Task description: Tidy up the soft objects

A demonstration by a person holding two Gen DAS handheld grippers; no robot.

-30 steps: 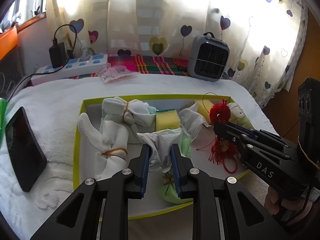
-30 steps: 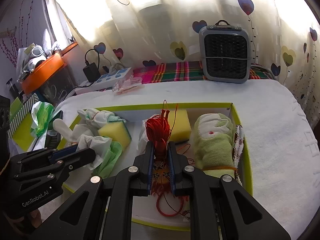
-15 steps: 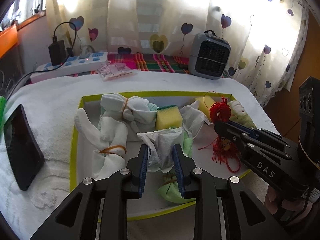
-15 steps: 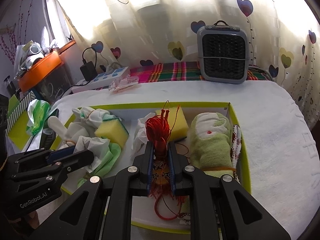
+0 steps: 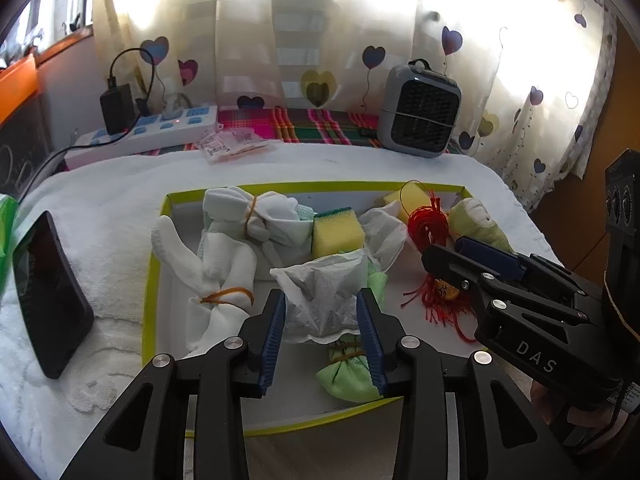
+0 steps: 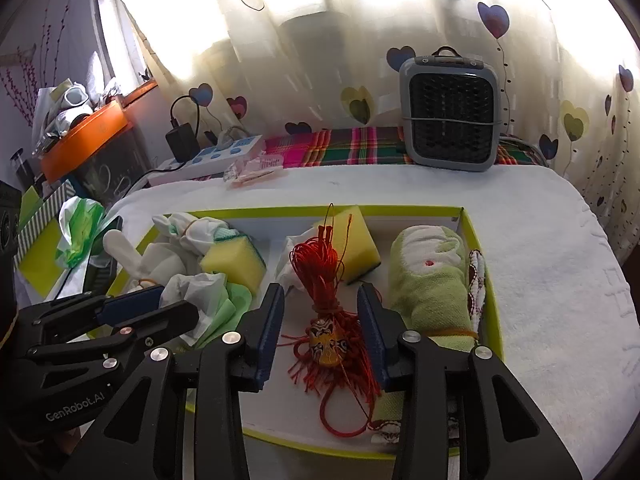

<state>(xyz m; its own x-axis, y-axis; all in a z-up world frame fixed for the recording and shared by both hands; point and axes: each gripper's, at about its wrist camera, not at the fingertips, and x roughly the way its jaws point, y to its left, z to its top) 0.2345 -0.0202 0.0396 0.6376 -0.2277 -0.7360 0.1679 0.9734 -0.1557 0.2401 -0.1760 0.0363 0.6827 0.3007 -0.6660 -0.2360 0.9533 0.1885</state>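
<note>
A green-rimmed tray [image 5: 154, 264] holds the soft things. My left gripper [image 5: 323, 336] hovers over its front, jaws opening around a crumpled white tissue bag [image 5: 320, 296], which rests on a green cloth bundle [image 5: 348, 372]. In the right wrist view my right gripper [image 6: 322, 336] is also opening. A red tassel with a painted mask charm [image 6: 326, 344] lies on the tray floor between its pads, with a gap on each side. Tied white socks [image 5: 224, 276], a yellow sponge [image 5: 338, 230] and a rolled green towel [image 6: 430, 288] fill the rest of the tray.
The tray sits on a white towel [image 6: 552, 280]. A black phone [image 5: 48, 296] lies left of it. Behind are a power strip [image 5: 152, 136], a small grey heater [image 6: 450, 120] and curtains. A green tissue pack [image 6: 76, 228] lies beyond the tray's left side.
Both pairs of jaws have spread from shut to apart. The tissue bag has puffed out between the left pads, and the tassel now lies free between the right pads. Neither hand moved.
</note>
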